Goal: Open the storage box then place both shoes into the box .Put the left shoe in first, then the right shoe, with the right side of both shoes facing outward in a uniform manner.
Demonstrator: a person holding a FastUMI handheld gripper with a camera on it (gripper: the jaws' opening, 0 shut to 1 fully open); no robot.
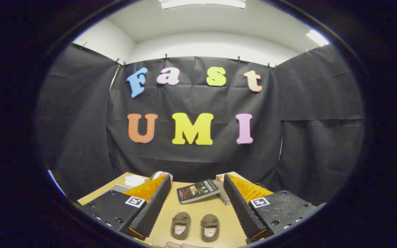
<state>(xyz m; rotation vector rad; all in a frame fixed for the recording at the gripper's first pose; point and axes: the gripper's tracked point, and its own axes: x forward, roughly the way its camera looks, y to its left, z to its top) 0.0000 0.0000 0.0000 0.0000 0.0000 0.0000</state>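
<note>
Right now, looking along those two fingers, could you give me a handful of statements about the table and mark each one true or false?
1. The gripper is open, its fingers spread with nothing held. True.
2. Two brown shoes lie side by side on the table, seen between the fingers. True.
3. One shoe is already clamped in the fingers. False: both shoes lie free on the table.
4. A dark book lies beyond the shoes. True.
5. The shoes are stacked on top of the book. False: they lie on the bare wood, nearer than the book.
</note>
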